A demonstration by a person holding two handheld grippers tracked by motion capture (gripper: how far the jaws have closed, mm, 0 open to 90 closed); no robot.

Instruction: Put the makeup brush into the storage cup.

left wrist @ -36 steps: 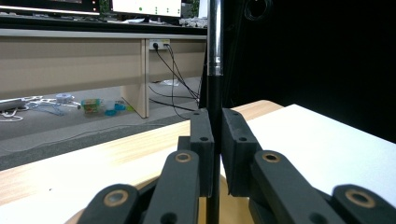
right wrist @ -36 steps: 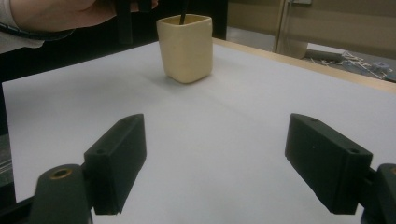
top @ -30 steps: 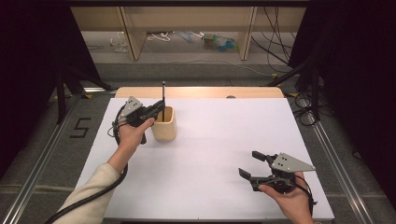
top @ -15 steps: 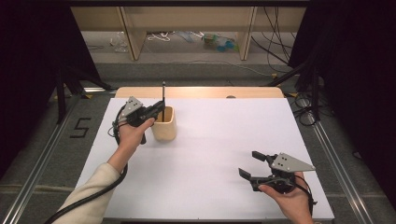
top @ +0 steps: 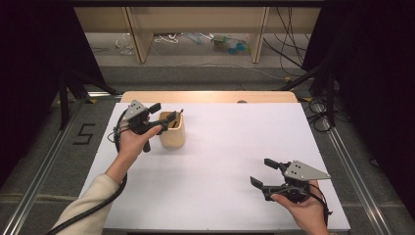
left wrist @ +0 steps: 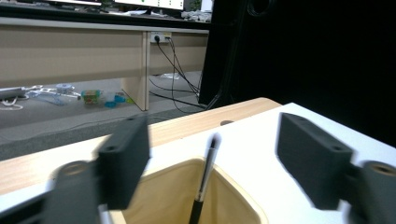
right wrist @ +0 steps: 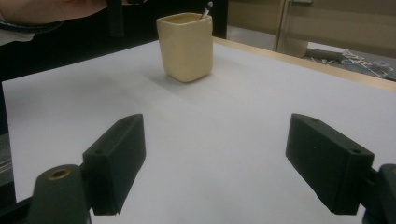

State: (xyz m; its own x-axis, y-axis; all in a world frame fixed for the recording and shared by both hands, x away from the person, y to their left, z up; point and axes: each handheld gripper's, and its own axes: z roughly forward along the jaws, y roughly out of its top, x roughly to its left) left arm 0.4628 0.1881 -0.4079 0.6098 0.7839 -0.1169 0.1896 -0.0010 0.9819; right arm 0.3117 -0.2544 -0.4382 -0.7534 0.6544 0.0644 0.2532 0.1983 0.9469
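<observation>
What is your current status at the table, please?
Left claw just opened, pen dropped into cup. Right claw open, idle. Nothing in the way.

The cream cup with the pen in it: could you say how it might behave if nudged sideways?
The cup looks squat and flat-based, so it would probably slide on the white table cover rather than tip. The thin pen leans loosely inside and would likely rattle or shift.
</observation>
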